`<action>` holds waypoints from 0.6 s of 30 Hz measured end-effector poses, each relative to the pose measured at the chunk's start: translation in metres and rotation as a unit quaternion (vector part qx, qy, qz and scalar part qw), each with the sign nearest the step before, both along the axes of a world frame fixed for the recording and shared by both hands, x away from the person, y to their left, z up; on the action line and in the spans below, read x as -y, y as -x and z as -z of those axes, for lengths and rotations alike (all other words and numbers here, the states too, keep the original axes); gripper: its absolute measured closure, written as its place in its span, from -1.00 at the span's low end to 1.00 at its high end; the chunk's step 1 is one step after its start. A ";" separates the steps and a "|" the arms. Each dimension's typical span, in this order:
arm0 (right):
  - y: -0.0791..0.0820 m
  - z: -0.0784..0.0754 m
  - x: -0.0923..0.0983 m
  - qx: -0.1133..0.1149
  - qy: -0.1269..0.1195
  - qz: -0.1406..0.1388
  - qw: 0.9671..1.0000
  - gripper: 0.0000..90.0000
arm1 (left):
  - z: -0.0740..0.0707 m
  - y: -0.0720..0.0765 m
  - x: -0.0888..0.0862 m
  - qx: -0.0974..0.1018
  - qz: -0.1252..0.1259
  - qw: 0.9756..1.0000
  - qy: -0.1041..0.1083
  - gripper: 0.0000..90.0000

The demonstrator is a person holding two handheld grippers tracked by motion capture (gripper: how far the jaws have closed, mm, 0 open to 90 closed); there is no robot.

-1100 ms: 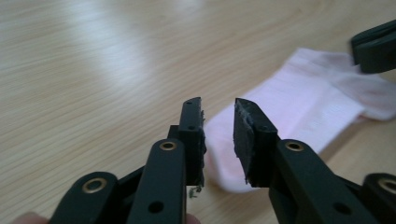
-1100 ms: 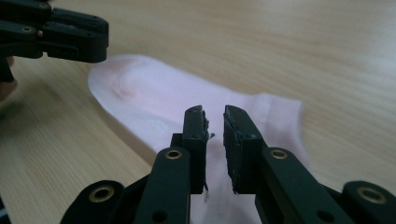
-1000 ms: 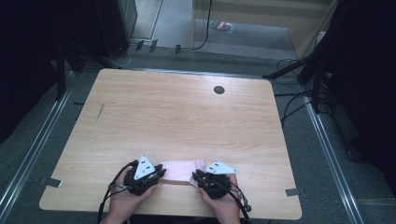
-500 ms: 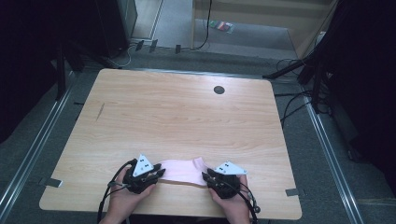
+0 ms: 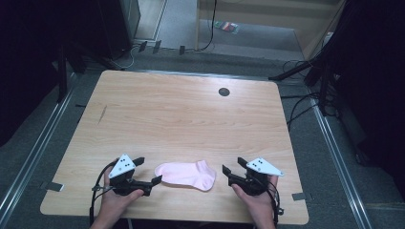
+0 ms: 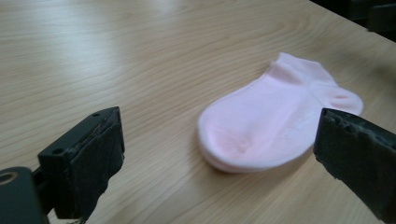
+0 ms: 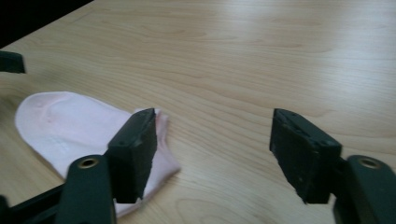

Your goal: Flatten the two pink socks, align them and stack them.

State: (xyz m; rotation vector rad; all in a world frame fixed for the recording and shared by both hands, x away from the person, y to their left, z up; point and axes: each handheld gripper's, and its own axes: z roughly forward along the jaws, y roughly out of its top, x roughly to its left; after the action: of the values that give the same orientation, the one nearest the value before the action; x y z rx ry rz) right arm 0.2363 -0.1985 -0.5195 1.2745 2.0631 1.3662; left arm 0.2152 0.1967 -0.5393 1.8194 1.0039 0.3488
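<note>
Since a second ago both hands have drawn apart along the desk's near edge, and the jaws of both grippers have just been opening, so that nothing is between them now: the small pale-pink ankle sock [image 5: 186,174], then pinched at each end, lies flat and free on the light wooden desk [image 5: 181,114]. It rests close to the near edge, about midway along it, its rounded toe toward the left and its cuff and heel toward the right. The left gripper [image 5: 149,171], black with a grey three-cornered plate on top, sits just beside the toe with its jaws spread wide; in the left gripper view [image 6: 219,154] the sock [image 6: 275,119] lies ahead of the jaws and clear of both. The right gripper [image 5: 231,170] stands near the cuff, its jaws likewise spread; in the right gripper view [image 7: 212,140] one jaw stands in front of the cuff end of the sock [image 7: 70,126]. Farther off, toward the far edge of the desk, there is a small dark round hole [image 5: 223,91], right of the middle.
</note>
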 end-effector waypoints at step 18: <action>-0.002 0.011 0.065 -0.019 0.022 0.063 0.998 -0.71 | 0.006 -0.010 -0.085 -0.008 -0.126 0.992 -0.003 -0.98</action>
State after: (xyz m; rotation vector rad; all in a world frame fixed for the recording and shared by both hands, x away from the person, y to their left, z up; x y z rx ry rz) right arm 0.2387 -0.2637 -0.5302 1.3956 1.9897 1.2431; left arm 0.2247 0.2821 -0.5448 1.7063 1.2486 0.4920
